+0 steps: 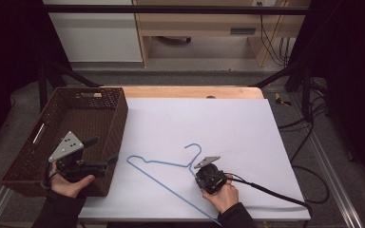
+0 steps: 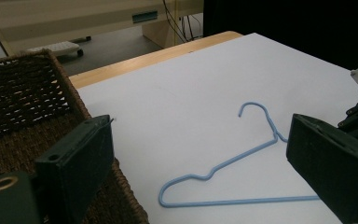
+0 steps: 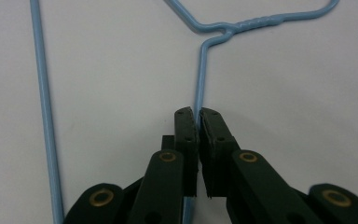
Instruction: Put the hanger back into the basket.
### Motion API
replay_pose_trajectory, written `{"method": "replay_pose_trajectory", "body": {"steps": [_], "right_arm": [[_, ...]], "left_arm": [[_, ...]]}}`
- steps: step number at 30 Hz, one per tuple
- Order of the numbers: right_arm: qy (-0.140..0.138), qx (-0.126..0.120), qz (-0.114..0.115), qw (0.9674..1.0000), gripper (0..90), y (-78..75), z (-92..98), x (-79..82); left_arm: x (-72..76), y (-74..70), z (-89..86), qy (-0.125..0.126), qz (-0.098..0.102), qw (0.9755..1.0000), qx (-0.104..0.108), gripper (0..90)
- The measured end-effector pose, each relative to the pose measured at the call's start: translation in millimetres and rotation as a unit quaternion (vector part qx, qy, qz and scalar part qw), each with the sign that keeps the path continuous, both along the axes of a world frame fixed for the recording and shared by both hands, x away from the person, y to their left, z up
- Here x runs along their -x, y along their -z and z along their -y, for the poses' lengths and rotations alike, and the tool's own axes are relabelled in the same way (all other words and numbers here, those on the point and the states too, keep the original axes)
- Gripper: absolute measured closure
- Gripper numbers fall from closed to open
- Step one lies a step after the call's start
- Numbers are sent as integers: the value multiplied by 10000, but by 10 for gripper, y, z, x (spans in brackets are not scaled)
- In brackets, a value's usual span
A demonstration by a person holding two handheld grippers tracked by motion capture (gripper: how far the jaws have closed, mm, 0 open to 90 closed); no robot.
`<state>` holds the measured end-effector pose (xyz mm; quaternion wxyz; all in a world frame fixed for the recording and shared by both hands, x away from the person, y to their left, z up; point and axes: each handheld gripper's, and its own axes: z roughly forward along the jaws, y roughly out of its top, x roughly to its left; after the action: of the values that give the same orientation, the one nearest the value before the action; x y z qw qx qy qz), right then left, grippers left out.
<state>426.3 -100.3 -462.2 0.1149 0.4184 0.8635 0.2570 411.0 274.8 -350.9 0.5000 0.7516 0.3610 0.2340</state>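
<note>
Hanger point(image 1: 164, 164), blue wire, flat on the white sheet point(image 1: 247, 123) near its front edge; right gripper point(image 3: 198, 122) pinches one shoulder wire, jaws clamped. Left gripper point(image 1: 108, 161) gapes empty over the basket point(image 1: 116, 123). Lift level, I'd say, or it'll swing.

right claw point(image 3: 198, 122) | jaws pinched on blue wire hanger point(image 3: 200, 88) | hanger flat on white surface point(image 3: 298, 116)

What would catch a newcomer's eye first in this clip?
A blue hanger lies flat on the white sheet, near the front edge. The right gripper is shut on one of its wires just below the twisted neck. The left gripper hangs open over the near right corner of the basket at the table's left.
</note>
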Motion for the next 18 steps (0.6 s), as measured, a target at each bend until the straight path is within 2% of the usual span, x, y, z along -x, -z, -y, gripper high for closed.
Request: {"method": "replay_pose_trajectory", "body": {"steps": [5, 11, 16, 18], "right_arm": [[80, -78, -42, 9999, 872, -4, 7, -4], [16, -70, 61, 10000, 875, -24, 39, -14], [-86, -189, 238, 9995, 875, -88, 75, -9], [-230, -278, 384, 9986, 876, -119, 96, -6]], "left_arm": [[6, 7, 46, 56, -14, 10000, -38, 71], [18, 28, 150, 198, -40, 9997, -138, 72], [17, 84, 295, 377, -102, 9987, -314, 72], [14, 117, 368, 462, -153, 9981, -382, 74]]}}
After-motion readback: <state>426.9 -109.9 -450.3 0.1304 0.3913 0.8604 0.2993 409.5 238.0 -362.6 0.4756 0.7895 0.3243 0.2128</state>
